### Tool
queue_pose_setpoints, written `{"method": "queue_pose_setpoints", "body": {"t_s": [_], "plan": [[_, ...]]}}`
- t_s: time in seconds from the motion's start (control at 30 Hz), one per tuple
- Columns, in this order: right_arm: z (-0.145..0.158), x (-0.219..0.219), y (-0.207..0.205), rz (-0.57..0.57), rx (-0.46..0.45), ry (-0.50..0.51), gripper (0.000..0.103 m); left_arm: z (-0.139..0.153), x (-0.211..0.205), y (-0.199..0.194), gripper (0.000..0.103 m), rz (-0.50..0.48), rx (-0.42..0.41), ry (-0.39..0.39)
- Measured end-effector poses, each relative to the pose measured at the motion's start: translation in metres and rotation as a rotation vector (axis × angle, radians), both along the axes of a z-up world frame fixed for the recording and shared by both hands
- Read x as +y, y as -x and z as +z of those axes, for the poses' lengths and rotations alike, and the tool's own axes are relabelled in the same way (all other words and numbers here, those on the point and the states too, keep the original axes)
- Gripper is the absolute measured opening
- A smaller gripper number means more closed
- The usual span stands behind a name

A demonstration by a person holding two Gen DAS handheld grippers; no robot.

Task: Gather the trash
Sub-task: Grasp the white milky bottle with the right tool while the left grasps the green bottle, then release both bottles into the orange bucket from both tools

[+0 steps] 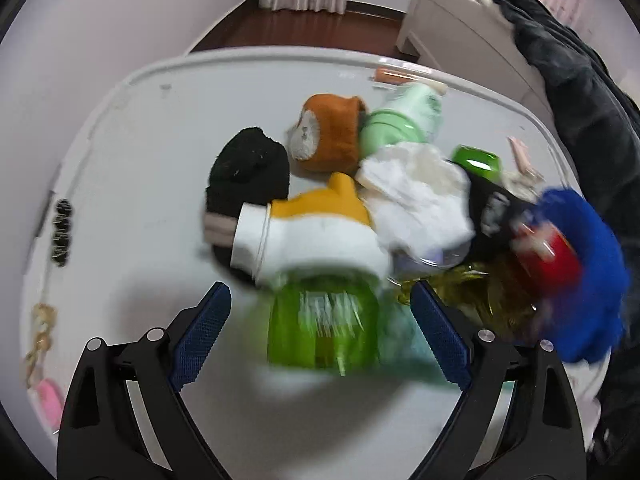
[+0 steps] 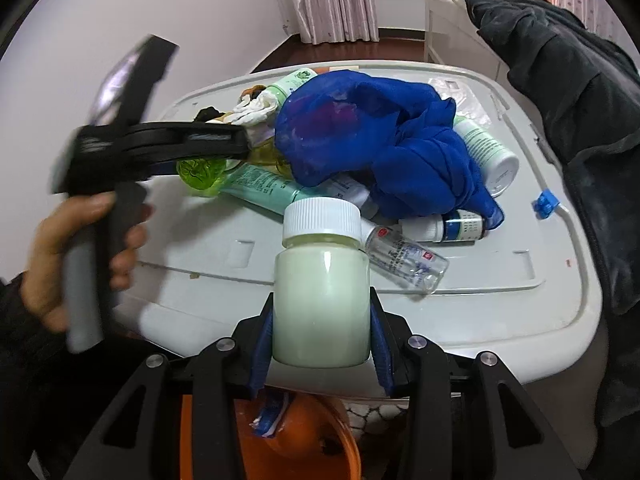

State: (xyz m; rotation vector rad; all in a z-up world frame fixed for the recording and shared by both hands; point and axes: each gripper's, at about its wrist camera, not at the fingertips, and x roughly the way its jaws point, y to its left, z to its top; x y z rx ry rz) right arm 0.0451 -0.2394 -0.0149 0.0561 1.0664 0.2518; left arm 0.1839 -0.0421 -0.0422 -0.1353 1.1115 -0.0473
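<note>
My right gripper is shut on a white pill bottle with a ribbed white cap, held upright above an orange bin. My left gripper is open, its blue pads on either side of a crumpled green plastic bottle lying on the white table; it also shows in the right wrist view at that bottle. The pile holds a white-and-yellow sock, white tissue and a blue cloth.
A black sock, brown sock, pale green bottles, a clear small bottle, a teal tube and a white jar lie on the table. A dark jacket hangs at the right.
</note>
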Motion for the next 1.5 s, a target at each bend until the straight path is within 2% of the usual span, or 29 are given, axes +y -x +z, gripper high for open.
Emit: {"method": "queue_pose_setpoints", "body": {"t_s": [0.03, 0.07, 0.13, 0.2, 0.23, 0.37, 0.47, 0.53, 0.7, 0.77, 0.97, 1.23, 1.3, 1.33, 1.37, 1.4, 1.47, 1.5], "plan": [[-0.001, -0.001, -0.001, -0.003, 0.004, -0.009, 0.041, -0.004, 0.003, -0.003, 0.070, 0.012, -0.007, 0.008], [-0.001, 0.000, -0.002, -0.006, 0.005, -0.011, 0.041, -0.003, 0.002, -0.003, 0.064, 0.005, -0.047, -0.020], [-0.002, 0.000, -0.001, -0.007, 0.003, -0.007, 0.041, -0.004, 0.000, 0.001, 0.060, -0.012, -0.071, -0.046], [-0.001, 0.001, 0.002, -0.004, 0.000, -0.004, 0.041, -0.003, 0.000, 0.011, 0.046, -0.016, -0.091, -0.064], [0.000, 0.001, 0.004, -0.003, -0.005, -0.005, 0.041, -0.001, 0.002, 0.017, 0.044, -0.020, -0.096, -0.058], [0.005, 0.001, 0.008, -0.006, -0.037, -0.003, 0.041, 0.020, 0.021, 0.055, 0.044, -0.020, -0.134, 0.043], [0.011, 0.003, 0.014, -0.007, -0.062, 0.005, 0.041, 0.038, 0.025, 0.078, 0.044, -0.036, -0.181, 0.043], [0.016, 0.006, 0.018, -0.007, -0.074, 0.003, 0.041, 0.053, 0.027, 0.099, 0.044, -0.048, -0.205, 0.083], [0.039, 0.006, 0.044, 0.007, -0.116, -0.006, 0.041, 0.083, 0.023, 0.167, 0.044, -0.139, -0.288, 0.050], [0.046, 0.003, 0.055, 0.015, -0.127, -0.001, 0.041, 0.088, 0.020, 0.195, 0.044, -0.181, -0.298, 0.052], [0.057, -0.002, 0.090, 0.035, -0.118, -0.001, 0.041, 0.084, 0.015, 0.256, 0.044, -0.257, -0.292, 0.053], [0.042, 0.003, 0.129, 0.093, -0.050, 0.035, 0.042, 0.063, 0.011, 0.289, 0.044, -0.339, -0.200, 0.052], [0.032, 0.006, 0.135, 0.116, -0.012, 0.041, 0.042, 0.055, 0.007, 0.288, 0.045, -0.370, -0.150, 0.052], [0.022, 0.008, 0.136, 0.129, 0.018, 0.059, 0.043, 0.050, 0.005, 0.288, 0.054, -0.379, -0.120, 0.040], [0.016, 0.009, 0.136, 0.129, 0.032, 0.078, 0.047, 0.045, 0.003, 0.288, 0.076, -0.378, -0.100, 0.023], [0.009, 0.008, 0.136, 0.123, 0.034, 0.105, 0.060, 0.039, 0.001, 0.286, 0.083, -0.377, -0.080, 0.013], [0.003, 0.002, 0.131, 0.095, 0.028, 0.124, 0.062, 0.033, 0.001, 0.283, 0.084, -0.376, -0.060, 0.021], [0.004, -0.004, 0.125, 0.078, 0.036, 0.096, 0.062, 0.031, 0.001, 0.280, 0.084, -0.386, -0.047, 0.029]]}}
